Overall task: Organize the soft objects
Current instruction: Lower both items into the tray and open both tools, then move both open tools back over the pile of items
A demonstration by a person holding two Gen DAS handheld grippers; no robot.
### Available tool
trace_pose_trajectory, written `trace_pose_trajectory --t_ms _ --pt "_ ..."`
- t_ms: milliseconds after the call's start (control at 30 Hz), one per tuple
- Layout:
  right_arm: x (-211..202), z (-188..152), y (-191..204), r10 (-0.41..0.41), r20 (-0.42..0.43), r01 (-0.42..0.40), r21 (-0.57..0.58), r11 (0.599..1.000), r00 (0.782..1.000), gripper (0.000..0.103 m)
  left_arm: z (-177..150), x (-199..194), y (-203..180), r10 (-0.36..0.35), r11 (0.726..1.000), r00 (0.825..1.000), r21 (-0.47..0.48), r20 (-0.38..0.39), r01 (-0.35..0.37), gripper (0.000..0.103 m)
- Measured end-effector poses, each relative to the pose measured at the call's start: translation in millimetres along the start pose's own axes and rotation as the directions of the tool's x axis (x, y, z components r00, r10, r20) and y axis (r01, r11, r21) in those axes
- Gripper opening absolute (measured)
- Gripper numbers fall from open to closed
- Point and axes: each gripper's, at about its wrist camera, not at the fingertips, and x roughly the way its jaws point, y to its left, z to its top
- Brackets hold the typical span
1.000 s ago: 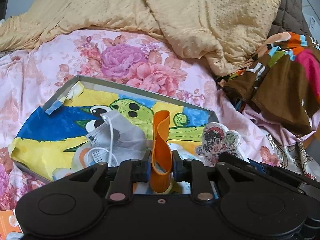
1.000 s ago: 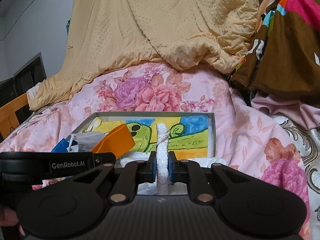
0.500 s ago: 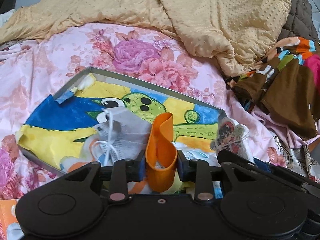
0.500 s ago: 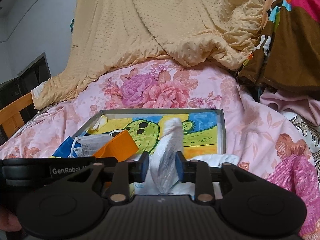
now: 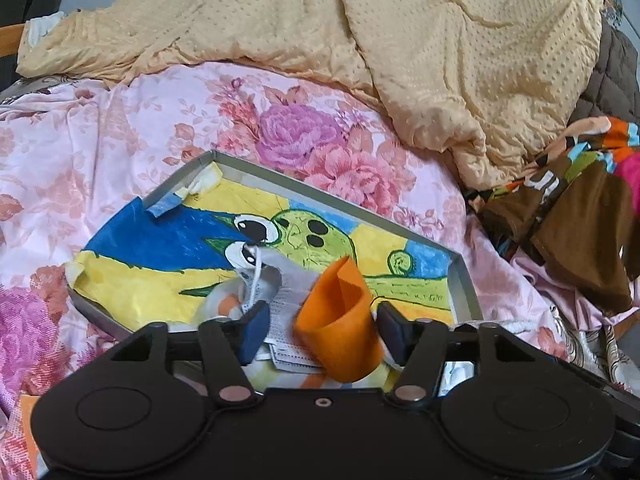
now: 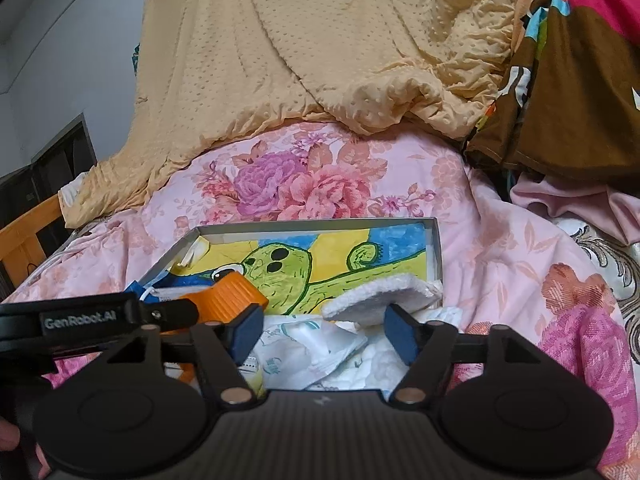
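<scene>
**Both claws spread over the tray on the bed**

My left claw [image 5: 322, 330] stands wide apart, its blue pads clear of the orange cloth strip [image 5: 340, 322] that sits between them. The strip is curled into a loose cone, its long axis running from 6 o'clock up to 12, with the pointed tip at 12 and the rolled mouth toward me. It leans nearer my right pad, though I cannot tell if it touches. Just at its 9 o'clock lies a grey face mask [image 5: 280, 292], ear loop up, resting on the tray.

My right claw [image 6: 322, 332] is likewise spread, gripping nothing. The white fluffy pad [image 6: 380, 294] lies flat at 1 o'clock from the gap, its long axis running 8 to 2, just beyond my right pad at the tray's near right corner. Below it, between my fingers, are crumpled white wrappers [image 6: 320, 344].

The metal tray [image 6: 435, 248] rests on the pink floral bedsheet [image 6: 304, 184], lined with a green cartoon drawing [image 5: 304, 232]. At 12 o'clock a yellow dotted blanket [image 5: 440, 40] is heaped; at 2 o'clock, a brown patterned blanket [image 6: 580, 112].

Both claws are held level, pointing forward over the tray's near edge, my left one showing at 9 o'clock in the right wrist view.
</scene>
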Motion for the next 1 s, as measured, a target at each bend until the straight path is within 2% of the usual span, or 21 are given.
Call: trace_pose_trajectory --t_ms 200,500,767,1000 --pt "-7 3 1 -0.003 0.005 0.003 -0.009 1.0 1.0 0.086 4 -13 1 0.011 1.0 0.999 -0.006 0.033 -0.011 0.08" --pt "-23 10 5 -0.016 0.009 0.017 -0.038 0.999 1.0 0.096 7 -32 0 0.031 0.999 0.998 0.015 0.058 -0.032 0.087" --pt "-51 15 9 -0.041 0.035 0.043 -0.054 0.998 0.999 0.103 9 -60 0 0.067 0.997 0.993 0.021 0.094 -0.069 0.096" --pt "-85 13 19 -0.057 0.05 0.062 -0.101 0.993 0.997 0.103 1 -94 -1 0.076 0.996 0.991 0.028 0.107 -0.079 0.102"
